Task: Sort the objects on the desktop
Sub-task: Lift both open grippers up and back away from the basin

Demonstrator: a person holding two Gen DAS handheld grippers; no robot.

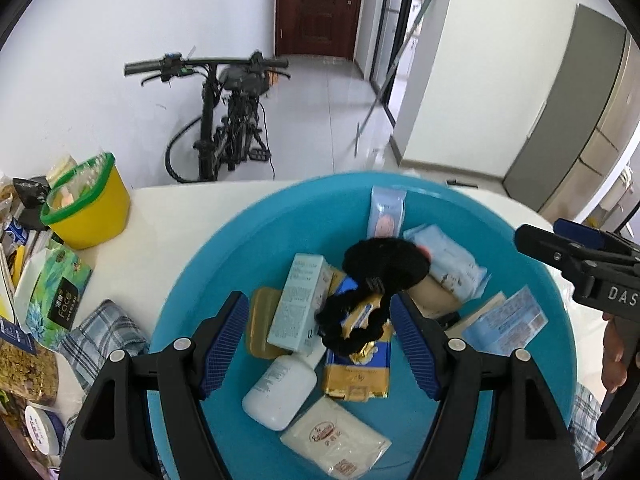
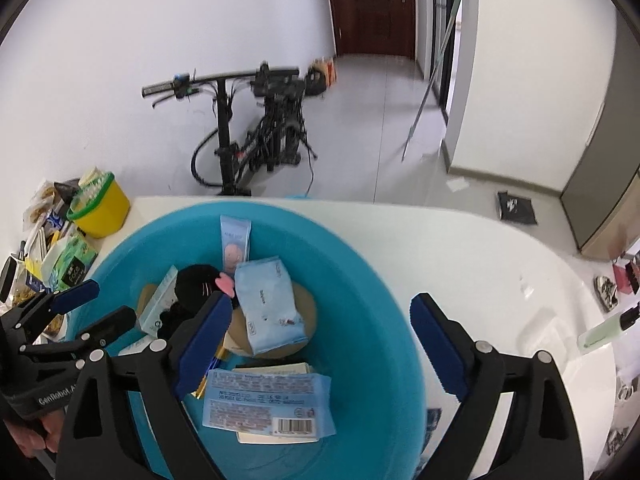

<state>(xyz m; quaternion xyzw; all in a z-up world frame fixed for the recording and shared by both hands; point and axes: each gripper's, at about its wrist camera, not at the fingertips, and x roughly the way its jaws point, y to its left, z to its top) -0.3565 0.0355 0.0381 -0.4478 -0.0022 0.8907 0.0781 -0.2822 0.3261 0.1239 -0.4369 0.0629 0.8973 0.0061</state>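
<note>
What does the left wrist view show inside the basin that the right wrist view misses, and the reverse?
Only the left wrist view shows the white rounded plastic bottle, the gold-and-blue foil packet and the white sealed pouch on the basin floor. Only the right wrist view shows the pale green tube on the white table and the barcode on the light blue flat pack. Both show the round blue plastic basin, the black fuzzy hair band, the yellow tub with green rim and both open grippers, left and right.

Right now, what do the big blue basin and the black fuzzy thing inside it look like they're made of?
Blue basin: likely moulded plastic, with a smooth, slightly glossy, uniformly coloured wall. Black fuzzy thing: seemingly plush fabric, with a matte, furry surface; what it is remains unclear.
</note>
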